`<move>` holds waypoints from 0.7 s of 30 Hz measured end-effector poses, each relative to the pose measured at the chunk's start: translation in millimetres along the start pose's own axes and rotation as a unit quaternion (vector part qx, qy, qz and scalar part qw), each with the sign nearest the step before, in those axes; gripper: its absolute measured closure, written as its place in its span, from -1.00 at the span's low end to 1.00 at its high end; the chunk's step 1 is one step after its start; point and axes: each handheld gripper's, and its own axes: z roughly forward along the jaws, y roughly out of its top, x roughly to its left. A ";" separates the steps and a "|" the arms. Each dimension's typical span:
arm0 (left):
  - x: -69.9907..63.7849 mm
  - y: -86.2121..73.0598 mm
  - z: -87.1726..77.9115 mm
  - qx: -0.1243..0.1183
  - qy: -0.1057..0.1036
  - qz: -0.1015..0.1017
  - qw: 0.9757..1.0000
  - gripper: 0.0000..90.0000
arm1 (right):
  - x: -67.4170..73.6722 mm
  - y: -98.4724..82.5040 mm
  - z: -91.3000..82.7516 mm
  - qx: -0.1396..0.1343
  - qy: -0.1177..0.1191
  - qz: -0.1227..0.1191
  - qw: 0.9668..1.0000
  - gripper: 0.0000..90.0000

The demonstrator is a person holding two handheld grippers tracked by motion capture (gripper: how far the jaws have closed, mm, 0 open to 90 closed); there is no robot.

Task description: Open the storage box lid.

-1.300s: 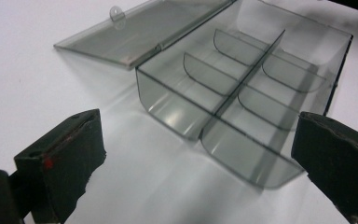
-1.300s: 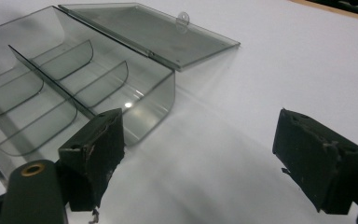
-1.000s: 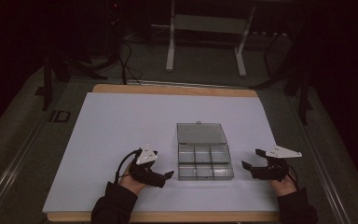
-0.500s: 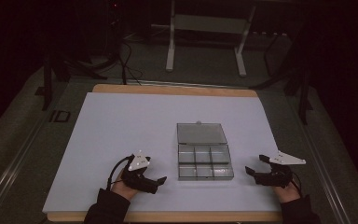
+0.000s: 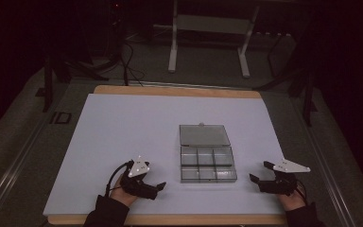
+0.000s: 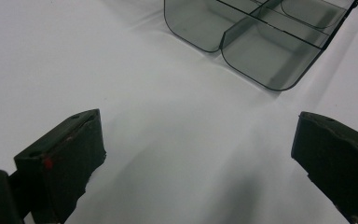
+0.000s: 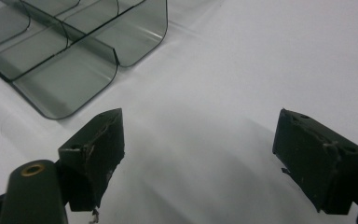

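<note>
Nearest the person, the left gripper [image 5: 157, 188] and the right gripper [image 5: 260, 176] are resting low over the white sheet-covered table [image 5: 123, 127], each with its black jaws spread wide and holding nothing. Between them, apart from both, the smoky transparent plastic compartment box [image 5: 207, 162] is lying open, its lid [image 5: 203, 135] lying flat on the far side. Nothing is standing between either gripper and the box. Beyond the table, a white metal stand [image 5: 208, 42] and dark cables [image 5: 127, 61] are sitting on the grey floor.
</note>
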 end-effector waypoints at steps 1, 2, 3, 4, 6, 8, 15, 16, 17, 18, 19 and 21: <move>-0.5 -0.2 -0.1 0.000 0.001 -0.001 1.000 -0.92 | 0.5 -0.2 -0.5 0.000 0.000 -0.001 1.000 -0.64; -0.7 -0.4 -0.3 0.000 0.001 0.001 1.000 -0.92 | 1.2 -0.7 -1.4 0.001 -0.001 -0.002 1.000 -0.64; -1.1 -0.6 -0.4 0.001 0.002 0.002 1.000 -0.92 | 1.5 -1.1 -1.7 0.001 -0.002 -0.003 1.000 -0.64; -1.4 -0.7 -0.4 0.001 0.003 0.003 1.000 -0.92 | 2.0 -1.7 -2.1 0.001 -0.003 -0.004 1.000 -0.64; -2.2 -1.1 -0.3 0.001 0.006 0.004 1.000 -0.92 | 3.3 -2.4 -3.2 0.000 -0.008 -0.007 1.000 -0.64; -2.8 -1.2 -0.3 0.001 0.007 0.006 1.000 -0.92 | 4.2 -3.1 -3.8 -0.002 -0.012 -0.010 1.000 -0.64; -8.6 -1.6 0.9 0.002 0.016 0.031 0.999 -0.92 | 6.3 -4.6 -4.3 -0.009 -0.029 -0.016 0.999 -0.66; -9.0 -1.5 1.1 0.004 0.016 0.034 0.999 -0.92 | 6.3 -4.7 -4.0 -0.008 -0.029 -0.016 0.999 -0.66; -9.7 -1.4 1.4 0.007 0.017 0.037 0.999 -0.92 | 6.5 -4.7 -3.9 -0.008 -0.029 -0.016 0.999 -0.66; -10.3 -1.3 1.8 0.008 0.015 0.041 0.999 -0.92 | 6.7 -4.8 -3.9 -0.008 -0.031 -0.017 0.999 -0.66; -10.9 -1.3 2.2 0.009 0.014 0.044 0.999 -0.92 | 7.0 -4.9 -3.7 -0.008 -0.033 -0.017 0.999 -0.66; -11.5 -1.0 2.9 0.015 0.013 0.050 0.999 -0.92 | 7.7 -5.0 -3.3 -0.006 -0.036 -0.019 0.999 -0.66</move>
